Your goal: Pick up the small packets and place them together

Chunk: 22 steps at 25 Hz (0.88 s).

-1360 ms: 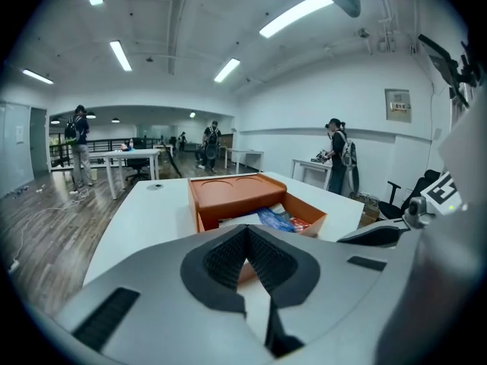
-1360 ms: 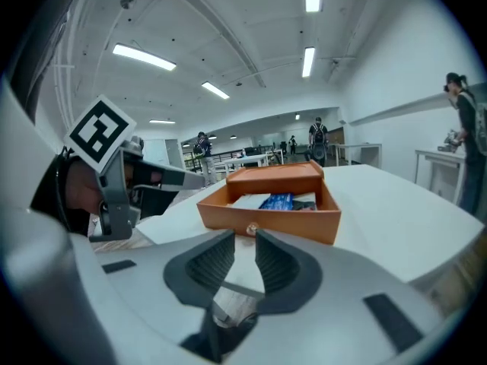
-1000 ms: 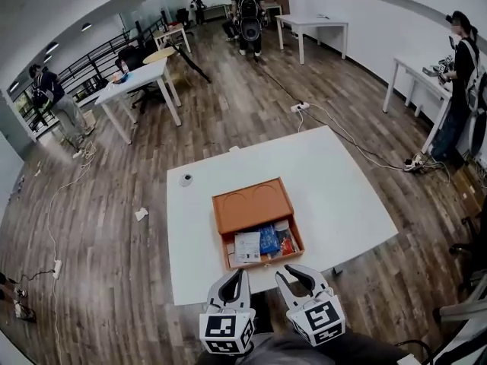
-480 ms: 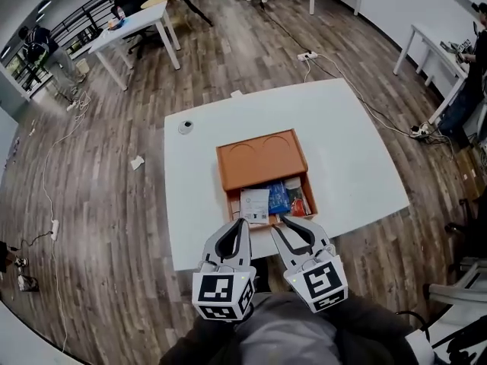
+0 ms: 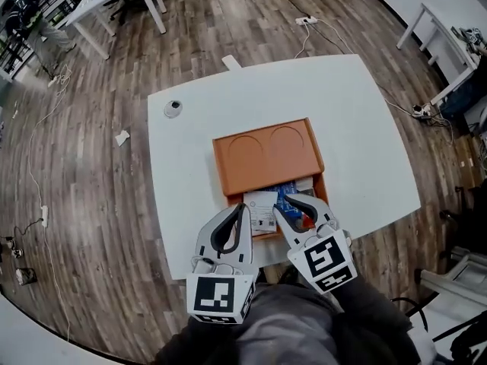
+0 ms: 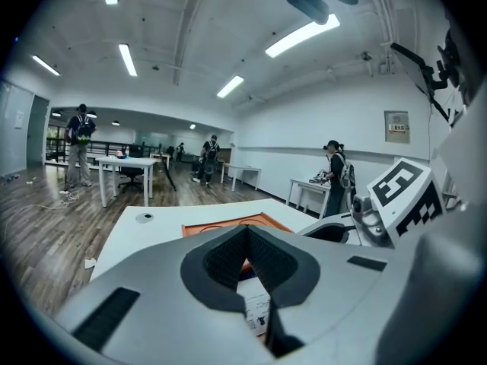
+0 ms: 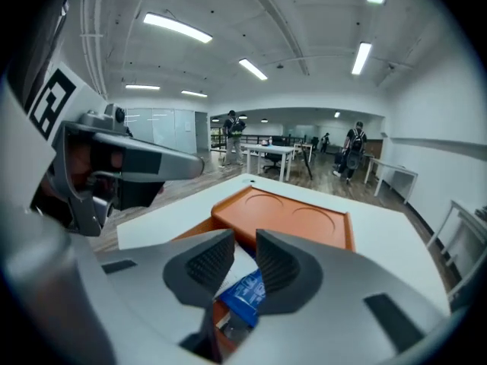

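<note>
An orange tray [image 5: 266,154] lies on the white table [image 5: 358,128]. Its near compartment holds a white packet [image 5: 261,206], a blue packet [image 5: 287,192] and a red packet [image 5: 306,220]. My left gripper [image 5: 243,208] hovers over the white packet with its tips touching and nothing held. My right gripper [image 5: 291,202] hovers over the blue and red packets, jaws a narrow gap apart and empty. In the left gripper view the white packet [image 6: 255,306] shows below the closed left gripper [image 6: 247,230]. In the right gripper view the blue packet [image 7: 245,295] lies under the right gripper [image 7: 245,245].
The tray's far half [image 7: 289,215] has two shallow round recesses. A small round grey object [image 5: 173,108] sits at the table's far left. The table's near edge [image 5: 183,263] runs just under my grippers. A power strip [image 5: 304,20] and cables lie on the wooden floor.
Both grippers have moved forward from the table's near edge to above the tray's packet compartment. The head view has tilted further down.
</note>
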### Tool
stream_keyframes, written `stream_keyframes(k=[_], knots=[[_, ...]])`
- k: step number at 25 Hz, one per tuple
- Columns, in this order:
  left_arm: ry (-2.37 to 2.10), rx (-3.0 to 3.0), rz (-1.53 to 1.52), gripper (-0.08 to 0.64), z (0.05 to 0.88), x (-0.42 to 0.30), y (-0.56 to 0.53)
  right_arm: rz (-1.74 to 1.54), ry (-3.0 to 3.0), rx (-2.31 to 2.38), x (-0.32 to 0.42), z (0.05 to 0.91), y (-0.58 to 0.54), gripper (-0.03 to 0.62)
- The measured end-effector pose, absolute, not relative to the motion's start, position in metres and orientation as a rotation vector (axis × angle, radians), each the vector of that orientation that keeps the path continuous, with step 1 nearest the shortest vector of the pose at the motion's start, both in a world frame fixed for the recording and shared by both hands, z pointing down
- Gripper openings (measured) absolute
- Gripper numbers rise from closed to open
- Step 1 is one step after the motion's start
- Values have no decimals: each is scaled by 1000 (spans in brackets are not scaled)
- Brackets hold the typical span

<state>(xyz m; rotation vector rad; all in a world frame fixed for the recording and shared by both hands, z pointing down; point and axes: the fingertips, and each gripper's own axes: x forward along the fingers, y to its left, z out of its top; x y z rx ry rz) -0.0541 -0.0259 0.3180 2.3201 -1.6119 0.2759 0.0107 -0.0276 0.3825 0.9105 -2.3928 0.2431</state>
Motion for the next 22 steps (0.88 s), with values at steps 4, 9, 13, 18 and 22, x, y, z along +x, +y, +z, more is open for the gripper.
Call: stream_keyframes(k=[4, 9, 13, 18, 22], knots=[[-1589, 2301, 288, 0, 325, -65, -43, 325, -2297, 775, -1, 415, -37, 89], [-1556, 2272, 291, 0, 339, -70, -55, 379, -2224, 705, -7, 441, -46, 147], [-1520, 2244, 308, 0, 349, -70, -59, 422, -2152, 622, -8, 464, -43, 176], [-1522, 2217, 320, 0, 359, -78, -62, 394, -2101, 536, -11, 481, -37, 175], [-1534, 2208, 323, 0, 364, -82, -62, 339, -2095, 535, -13, 482, -39, 125]])
